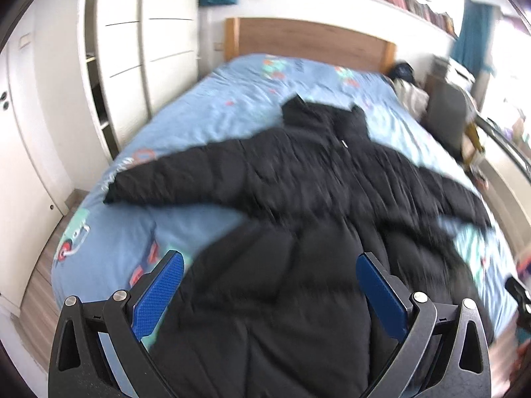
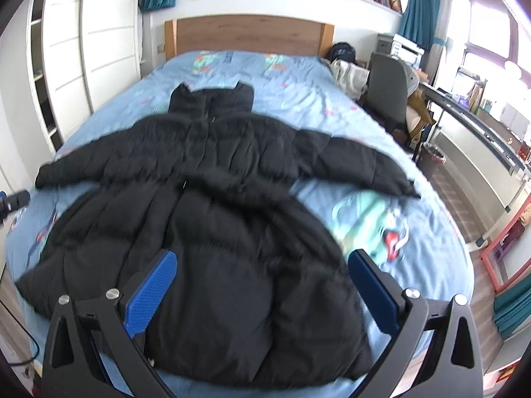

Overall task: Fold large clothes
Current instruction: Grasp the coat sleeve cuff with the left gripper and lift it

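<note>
A large black puffer jacket [image 2: 212, 199] lies spread flat on the blue patterned bedspread [image 2: 298, 93], collar toward the headboard, both sleeves stretched out sideways. In the left wrist view the same jacket [image 1: 298, 205] fills the middle, its left sleeve [image 1: 172, 175] pointing to the bed's left edge. My left gripper [image 1: 269, 262] hovers open above the jacket's lower left hem, nothing between its blue pads. Over the lower hem my right gripper [image 2: 262, 260] is open too, empty. The left gripper [image 2: 13, 200] shows at the left edge of the right wrist view.
White wardrobes [image 1: 132, 49] stand left of the bed, a wooden headboard [image 2: 249, 33] at the far end. On the right are a grey chair [image 2: 388, 89], a waste bin [image 2: 431, 162], a long desk [image 2: 481, 126] and a pile of clothes [image 2: 348, 73]. Wooden floor surrounds the bed.
</note>
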`<state>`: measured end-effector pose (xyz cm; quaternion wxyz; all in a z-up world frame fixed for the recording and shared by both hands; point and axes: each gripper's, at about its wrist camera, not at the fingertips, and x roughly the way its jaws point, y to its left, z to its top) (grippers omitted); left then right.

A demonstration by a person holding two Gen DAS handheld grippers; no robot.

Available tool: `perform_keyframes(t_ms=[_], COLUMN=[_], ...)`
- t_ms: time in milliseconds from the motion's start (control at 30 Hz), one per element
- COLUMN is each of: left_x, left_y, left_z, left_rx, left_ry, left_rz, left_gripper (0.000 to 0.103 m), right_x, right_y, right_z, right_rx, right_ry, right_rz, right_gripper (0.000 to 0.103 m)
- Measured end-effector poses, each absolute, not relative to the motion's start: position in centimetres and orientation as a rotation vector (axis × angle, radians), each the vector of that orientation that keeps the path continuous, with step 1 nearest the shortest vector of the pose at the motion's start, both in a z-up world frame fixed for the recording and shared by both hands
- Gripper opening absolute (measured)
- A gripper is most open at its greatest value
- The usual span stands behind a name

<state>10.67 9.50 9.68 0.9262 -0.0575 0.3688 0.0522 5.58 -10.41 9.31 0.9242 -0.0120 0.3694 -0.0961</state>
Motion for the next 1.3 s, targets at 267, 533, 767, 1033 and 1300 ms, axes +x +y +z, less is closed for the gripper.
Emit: perform_keyframes(t_ms=[267,533,767,1033,1300], left_x=[21.5,26.9,27.3,28.4,28.5], left_y=[19.3,29.6,38.0,42.7,43.6], left_z=[8.6,0.9,-4.4,-8.5,-10.1], left_rx=[-0.324,-0.54,-0.805,-1.081,-1.3], left_ry=[0.785,0.861,0.834,0.774,0.699], left_rz=[0.276,0.484,0.627,0.608,0.471], left_gripper=[0.102,0.102,0.102,0.081,0.03], right_x=[10.4,14.5,18.1,20.5,20.7], right_y=[-14.4,-17.9,-19.9,-19.6,-19.6], right_z=[11.0,8.8,6.3,3.7,3.2], right_rx=[0.003,0.024,0.055,0.027,0.013], right_ry=[0.726,0.772,0.815,0.87,0.876], right_rz=[-0.266,-0.327,-0.375,-0.369,-0.372], right_gripper=[0.103,0.103,0.103,0.103,0.103])
